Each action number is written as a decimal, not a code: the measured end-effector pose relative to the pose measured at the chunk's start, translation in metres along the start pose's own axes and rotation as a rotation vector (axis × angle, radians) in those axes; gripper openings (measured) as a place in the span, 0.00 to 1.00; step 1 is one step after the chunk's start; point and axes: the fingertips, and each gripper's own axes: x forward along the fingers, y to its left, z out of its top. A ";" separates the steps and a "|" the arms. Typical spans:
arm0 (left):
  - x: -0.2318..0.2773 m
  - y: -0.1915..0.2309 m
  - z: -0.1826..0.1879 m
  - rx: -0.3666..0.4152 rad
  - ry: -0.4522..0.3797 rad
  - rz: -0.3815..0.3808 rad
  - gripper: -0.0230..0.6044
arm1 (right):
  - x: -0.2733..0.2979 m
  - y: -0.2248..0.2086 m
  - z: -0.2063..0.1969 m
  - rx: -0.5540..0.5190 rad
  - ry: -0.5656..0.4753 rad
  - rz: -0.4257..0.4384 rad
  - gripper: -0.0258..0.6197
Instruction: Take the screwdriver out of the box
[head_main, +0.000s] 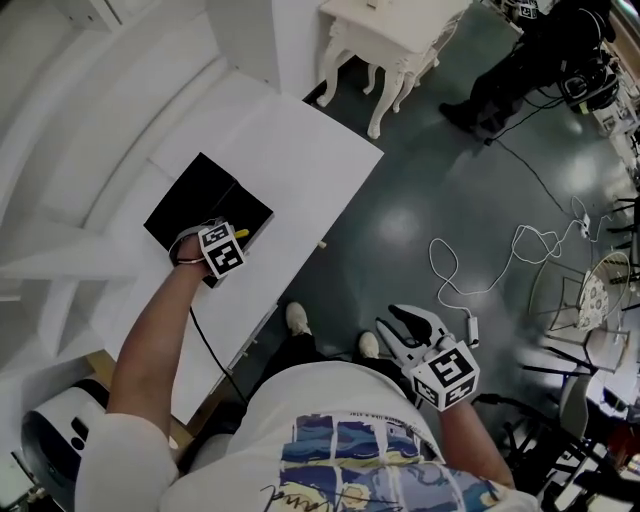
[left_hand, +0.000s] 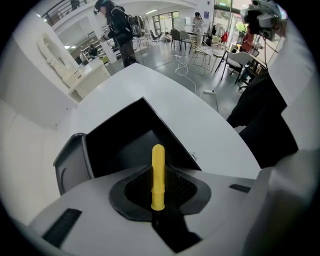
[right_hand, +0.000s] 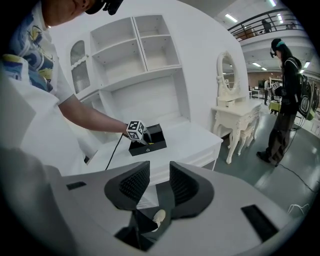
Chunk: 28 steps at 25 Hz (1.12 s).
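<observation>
A black box (head_main: 195, 205) lies open on the white table (head_main: 290, 150). A screwdriver with a yellow handle (left_hand: 158, 172) stands upright between the pads of my left gripper (left_hand: 158, 186), which points straight down into the box (left_hand: 125, 137) and is shut on the handle. In the head view the left gripper (head_main: 215, 252) sits at the box's near right corner, with a bit of yellow (head_main: 241, 233) beside its marker cube. My right gripper (head_main: 408, 335) hangs open and empty over the floor, well off the table. From the right gripper view (right_hand: 159, 182) the box (right_hand: 152, 141) is far off.
The table's edge (head_main: 340, 205) runs diagonally beside the person's shoes (head_main: 298, 318). A white cable (head_main: 470, 280) loops across the dark floor. A white dressing table (head_main: 385, 50) stands beyond, white shelves (right_hand: 135, 55) behind the table, and a person in black (right_hand: 282, 100) stands at the right.
</observation>
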 end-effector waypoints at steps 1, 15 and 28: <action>-0.004 0.002 0.000 -0.016 -0.006 0.012 0.17 | -0.001 -0.001 0.000 -0.007 -0.001 0.006 0.26; -0.097 0.016 0.019 -0.304 -0.174 0.208 0.17 | -0.022 -0.020 -0.002 -0.089 -0.030 0.093 0.23; -0.214 -0.059 0.081 -0.605 -0.498 0.424 0.16 | -0.055 -0.042 -0.013 -0.205 -0.092 0.226 0.10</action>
